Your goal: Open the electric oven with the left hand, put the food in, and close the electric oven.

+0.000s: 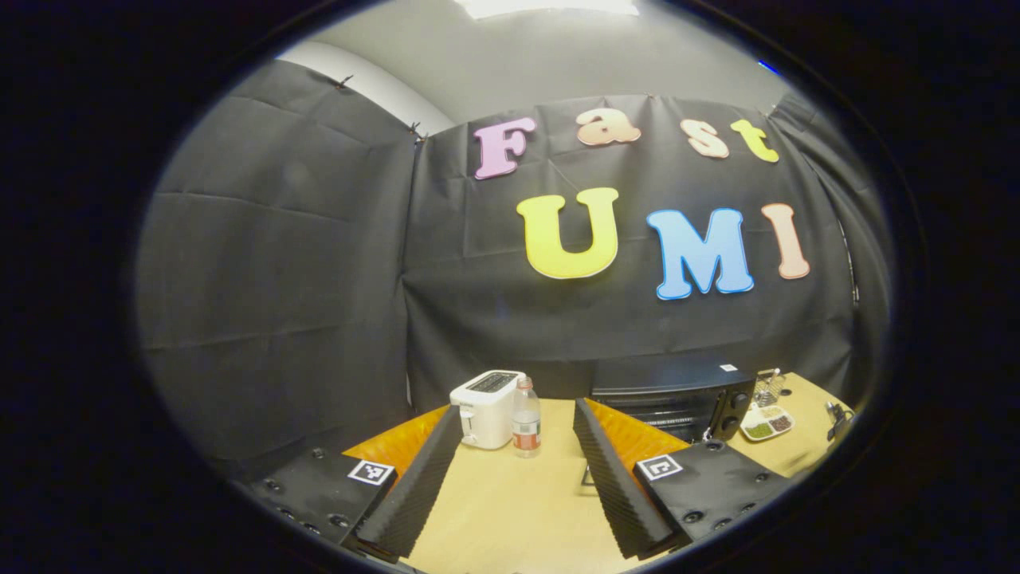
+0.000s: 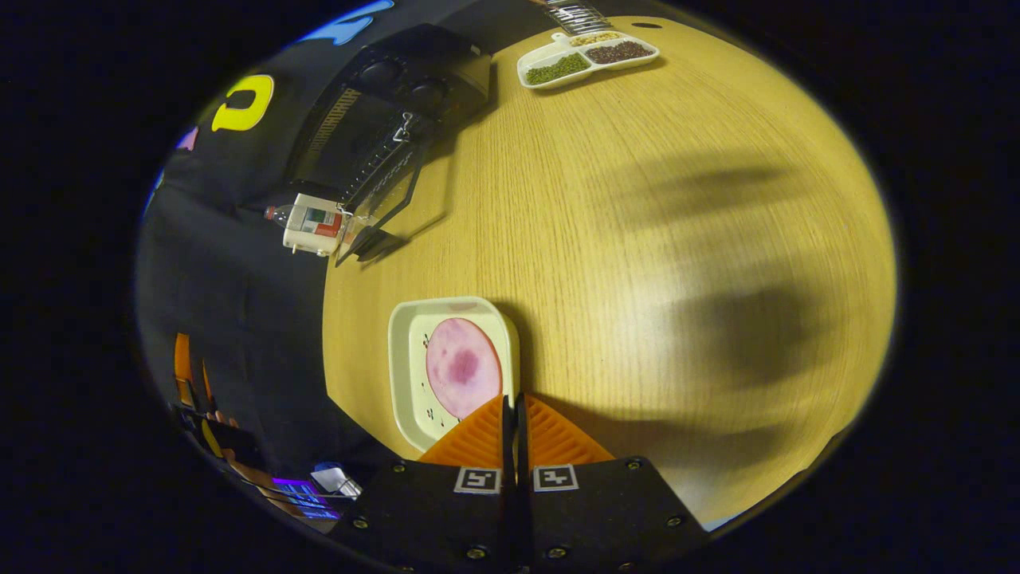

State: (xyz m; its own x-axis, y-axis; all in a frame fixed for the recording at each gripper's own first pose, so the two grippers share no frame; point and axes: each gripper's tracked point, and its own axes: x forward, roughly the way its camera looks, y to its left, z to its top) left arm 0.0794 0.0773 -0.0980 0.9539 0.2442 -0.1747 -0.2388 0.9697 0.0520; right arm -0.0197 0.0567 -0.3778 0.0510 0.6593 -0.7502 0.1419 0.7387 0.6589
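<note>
Pink food [image 2: 463, 367] on tray [image 2: 406, 375]

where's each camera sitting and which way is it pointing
Left gripper view: rides the left gripper, held level over the table, facing the toaster, bottle and oven; own jaws spread wide.
Right gripper view: rides the right gripper, tilted down at the tray of meat; own jaws together at the tray's rim.
Shared: oven, toaster, bottle, divided snack dish.
</note>
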